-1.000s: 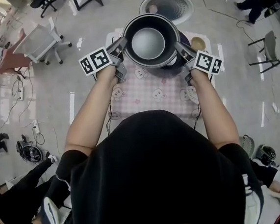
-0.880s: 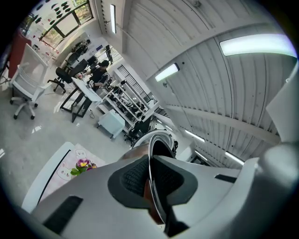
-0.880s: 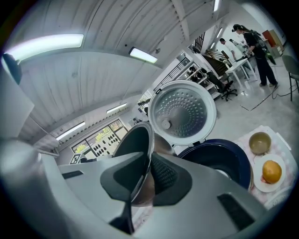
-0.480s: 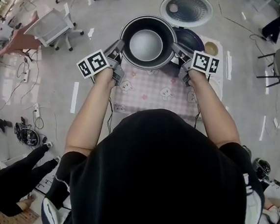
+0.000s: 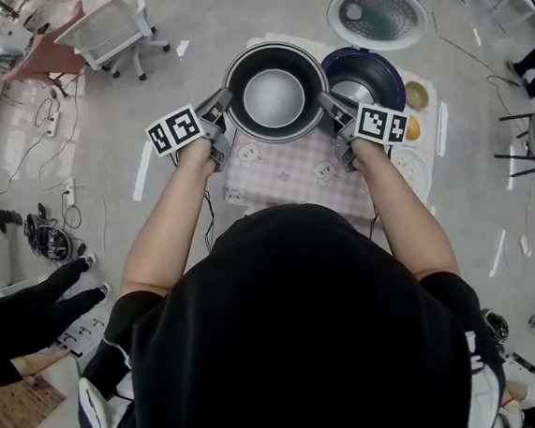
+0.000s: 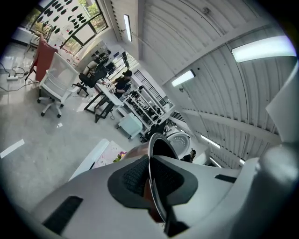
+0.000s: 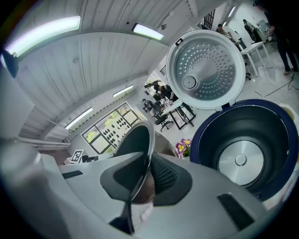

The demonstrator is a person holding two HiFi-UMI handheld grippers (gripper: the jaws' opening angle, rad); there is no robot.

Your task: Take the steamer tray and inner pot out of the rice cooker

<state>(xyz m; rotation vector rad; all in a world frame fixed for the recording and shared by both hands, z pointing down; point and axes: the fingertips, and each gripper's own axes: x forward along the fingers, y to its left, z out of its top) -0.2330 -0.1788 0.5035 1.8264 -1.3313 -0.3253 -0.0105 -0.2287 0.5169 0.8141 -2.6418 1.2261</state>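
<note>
My left tongs and right tongs each pinch the thin rim of the inner pot on opposite sides, holding it over the counter beside the rice cooker. It looks like stiff, slick metal, likely weighty.

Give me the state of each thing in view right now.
rice cooker: open, cavity empty.
lid: raised.
inner pot: empty, out of the rice cooker, held by its rim at both sides.
left gripper: shut on the inner pot's rim.
right gripper: shut on the inner pot's rim.
</note>
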